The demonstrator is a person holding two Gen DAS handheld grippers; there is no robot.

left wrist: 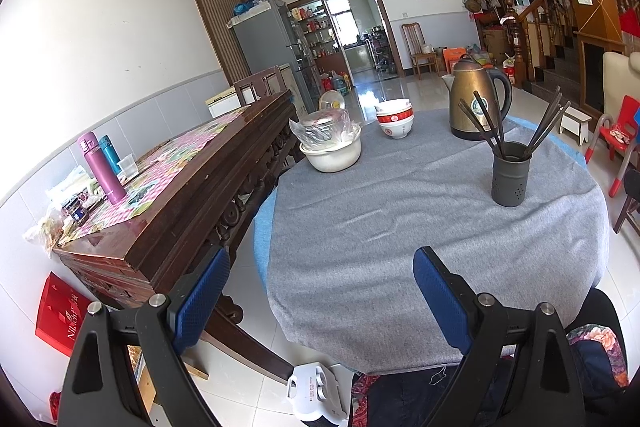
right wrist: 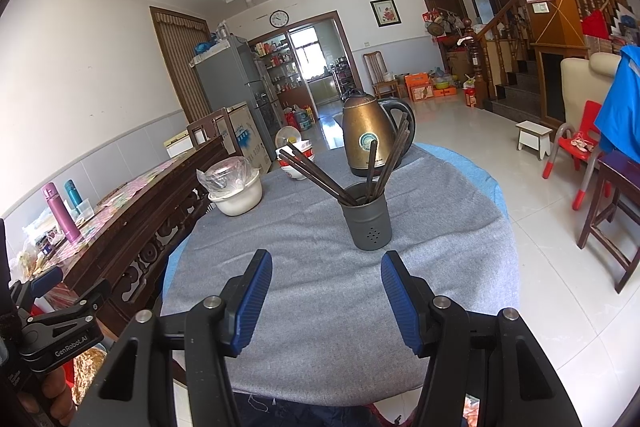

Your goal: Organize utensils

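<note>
A dark grey perforated utensil cup (left wrist: 510,173) (right wrist: 367,217) stands upright on the round table's grey cloth (left wrist: 400,227) (right wrist: 320,267). Several dark chopsticks (left wrist: 486,125) (right wrist: 320,175) stand in it, fanned out to both sides. My left gripper (left wrist: 320,291) is open and empty, low at the table's near left edge. My right gripper (right wrist: 326,291) is open and empty, just in front of the cup and apart from it. Part of the left gripper's body (right wrist: 56,331) shows at the lower left of the right wrist view.
A bronze electric kettle (left wrist: 476,99) (right wrist: 372,135) stands behind the cup. Stacked red-and-white bowls (left wrist: 394,121) and a white basin with a plastic-wrapped bowl (left wrist: 330,143) (right wrist: 236,189) sit at the far left. A long wooden sideboard (left wrist: 180,187) runs along the table's left.
</note>
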